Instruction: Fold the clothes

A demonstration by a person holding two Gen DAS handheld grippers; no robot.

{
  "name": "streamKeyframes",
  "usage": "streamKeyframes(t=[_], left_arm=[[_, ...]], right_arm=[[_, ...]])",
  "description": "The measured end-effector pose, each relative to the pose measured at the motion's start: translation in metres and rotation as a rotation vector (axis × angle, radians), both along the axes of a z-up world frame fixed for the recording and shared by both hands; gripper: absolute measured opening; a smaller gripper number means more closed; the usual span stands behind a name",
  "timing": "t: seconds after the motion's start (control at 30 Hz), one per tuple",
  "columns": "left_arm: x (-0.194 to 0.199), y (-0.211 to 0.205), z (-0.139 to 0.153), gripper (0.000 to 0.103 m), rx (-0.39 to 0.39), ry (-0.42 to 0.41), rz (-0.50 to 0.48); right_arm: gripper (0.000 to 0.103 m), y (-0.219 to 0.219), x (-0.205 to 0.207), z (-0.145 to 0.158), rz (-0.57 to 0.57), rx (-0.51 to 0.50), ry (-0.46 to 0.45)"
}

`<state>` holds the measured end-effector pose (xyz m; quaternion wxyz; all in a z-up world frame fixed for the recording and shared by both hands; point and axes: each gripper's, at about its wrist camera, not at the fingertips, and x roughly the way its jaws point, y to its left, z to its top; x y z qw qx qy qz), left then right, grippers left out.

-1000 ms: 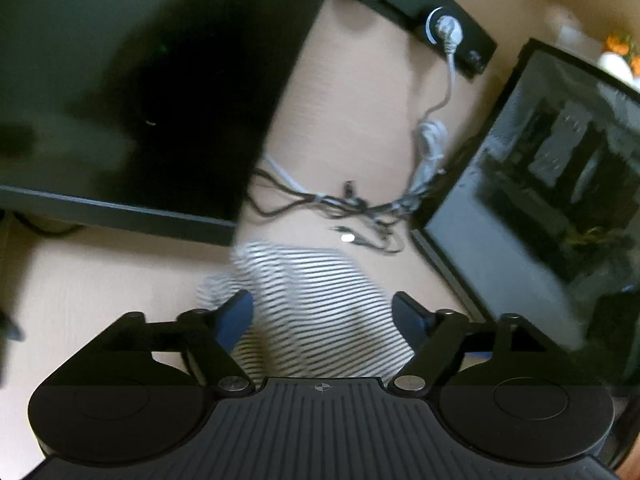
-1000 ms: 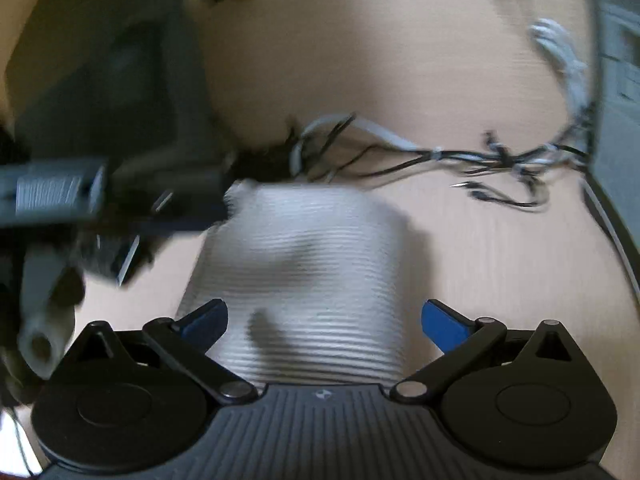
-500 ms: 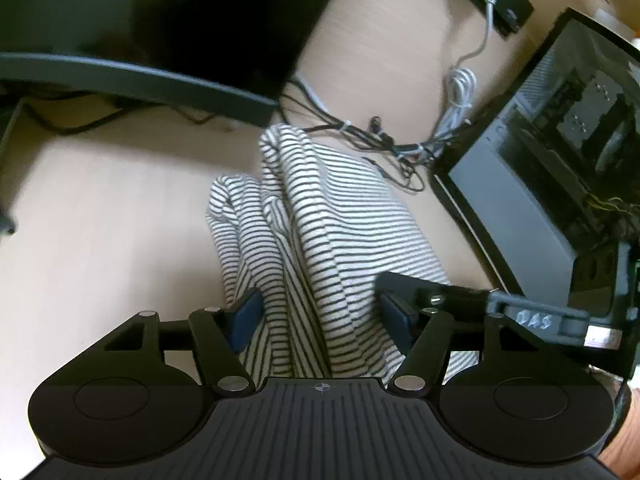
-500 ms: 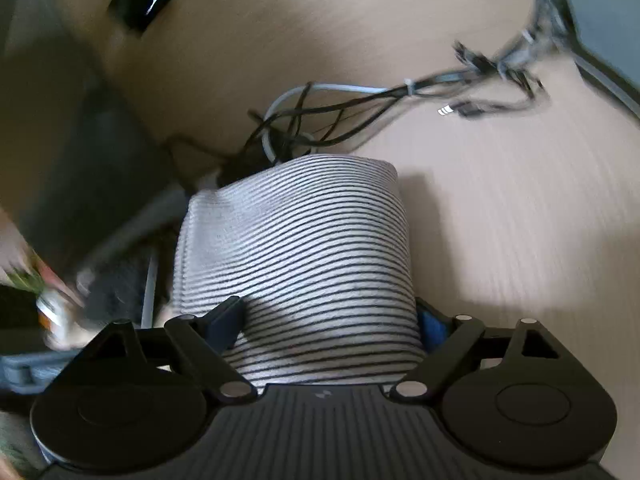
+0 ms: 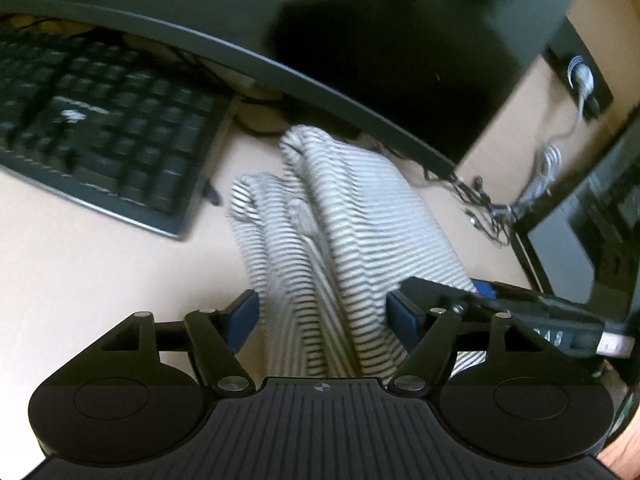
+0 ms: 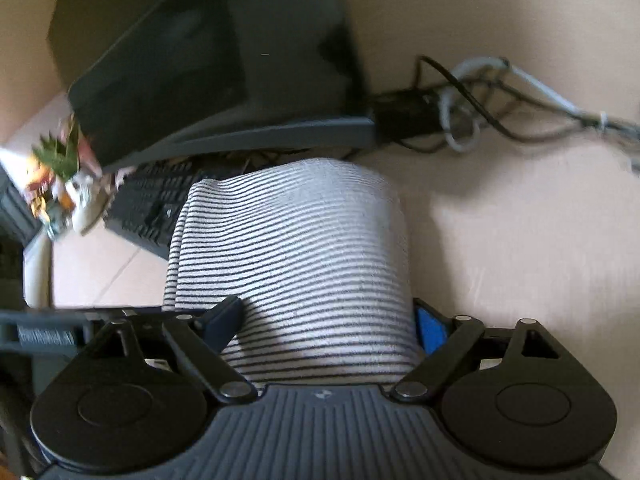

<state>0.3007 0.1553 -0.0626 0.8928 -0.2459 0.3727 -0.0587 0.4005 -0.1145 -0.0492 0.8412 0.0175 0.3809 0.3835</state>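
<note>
A white garment with thin black stripes [image 5: 344, 232] lies folded into a long narrow bundle on the pale wooden desk, running away from both grippers toward the monitor. My left gripper [image 5: 323, 313] stands open with its blue pads on either side of the bundle's near end. My right gripper [image 6: 326, 320] also stands open, astride the same striped garment [image 6: 296, 256], whose rounded fold fills the space between its fingers. The right gripper's fingers [image 5: 496, 308] show at the right of the left wrist view.
A black keyboard [image 5: 100, 148] lies at the left. A black monitor [image 5: 360, 40] stands just behind the garment. Tangled cables [image 6: 500, 96] lie at the back right, with a power strip [image 5: 580, 76] and a dark computer case [image 5: 592, 224]. A small flower ornament [image 6: 60, 176] sits far left.
Both grippers have swung left along the garment; the keyboard has come into view. The bundle now sits deeper between both pairs of fingers.
</note>
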Motion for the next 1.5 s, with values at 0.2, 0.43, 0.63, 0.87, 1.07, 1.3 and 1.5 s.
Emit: streamKeyframes(t=[0.2, 0.43, 0.63, 0.87, 1.07, 1.3, 1.5], left_arm=[[0.003, 0.019, 0.054, 0.067, -0.011, -0.161, 0.016], [0.062, -0.013, 0.042, 0.067, 0.135, -0.115, -0.114], [0.071, -0.004, 0.014, 0.073, 0.168, -0.04, -0.121], [0.072, 0.002, 0.004, 0.077, 0.099, -0.029, -0.114], [0.063, 0.006, 0.006, 0.075, 0.063, -0.026, -0.101], [0.03, -0.001, -0.001, 0.075, 0.038, 0.02, -0.147], [0.02, 0.019, -0.008, 0.082, 0.038, 0.031, -0.069]], right_arm=[[0.076, -0.008, -0.047, 0.041, 0.055, -0.006, -0.288], [0.074, 0.068, -0.09, 0.007, 0.285, -0.109, -0.292], [0.079, 0.07, -0.103, 0.013, 0.353, -0.167, -0.377], [0.078, 0.02, -0.077, 0.035, 0.175, -0.135, -0.341], [0.078, -0.025, -0.028, 0.013, -0.062, 0.003, -0.055], [0.08, -0.007, -0.033, -0.02, -0.025, 0.053, 0.099], [0.065, 0.039, -0.063, 0.005, 0.113, -0.174, -0.197]])
